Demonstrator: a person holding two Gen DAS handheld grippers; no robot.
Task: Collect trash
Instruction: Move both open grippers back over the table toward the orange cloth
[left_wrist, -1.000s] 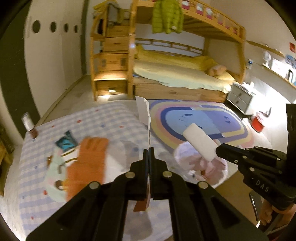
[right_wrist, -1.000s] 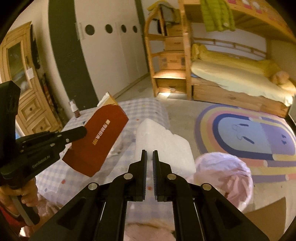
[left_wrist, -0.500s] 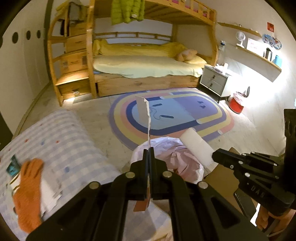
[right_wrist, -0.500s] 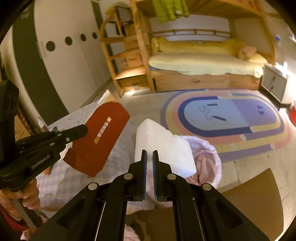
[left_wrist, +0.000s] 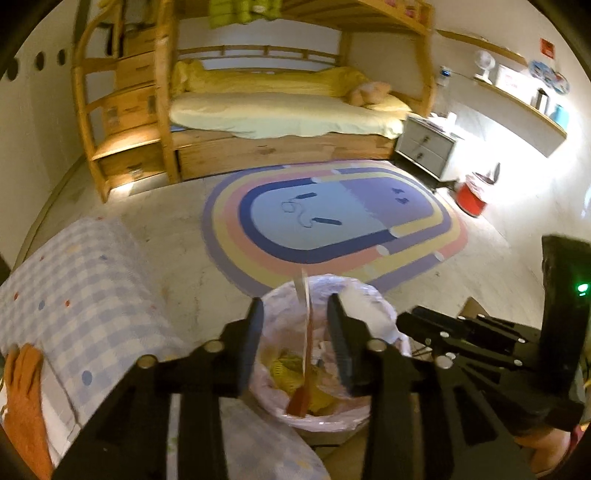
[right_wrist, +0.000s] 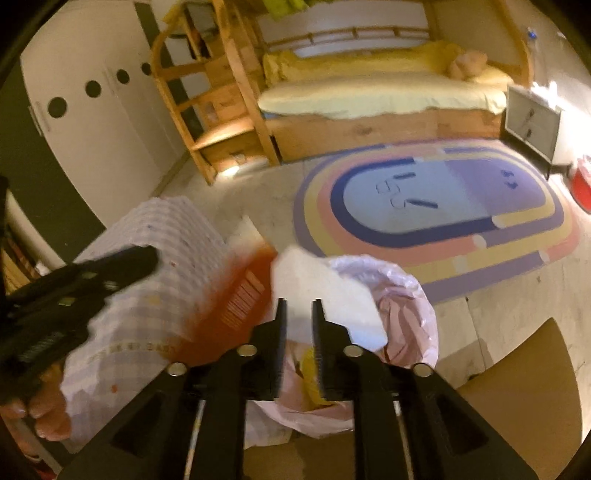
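Observation:
A bin lined with a pink bag (left_wrist: 280, 321) stands on the floor right under both grippers, with yellow trash inside. My left gripper (left_wrist: 295, 301) hangs over it with its jaws opening. A thin red and white carton (left_wrist: 306, 354) hangs edge-on between them, touching neither pad, its lower end in the bin. My right gripper (right_wrist: 299, 302) is beside it over the bin (right_wrist: 410, 295), jaws opening too. A white foam block (right_wrist: 325, 291) sits at its fingertips, loose in the gap. The blurred red carton (right_wrist: 236, 306) shows left of the foam.
A table under a blue checked cloth (left_wrist: 74, 295) lies to the left, with an orange cloth (left_wrist: 26, 406) on it. Brown cardboard (right_wrist: 517, 387) lies by the bin. Beyond are a striped oval rug (left_wrist: 332, 221), a wooden bunk bed (left_wrist: 277, 122) and a red bucket (left_wrist: 471, 195).
Both grippers swung from over the table to over the bin and sank. Both pairs of jaws, shut before, now stand apart, and the carton and foam have come loose.

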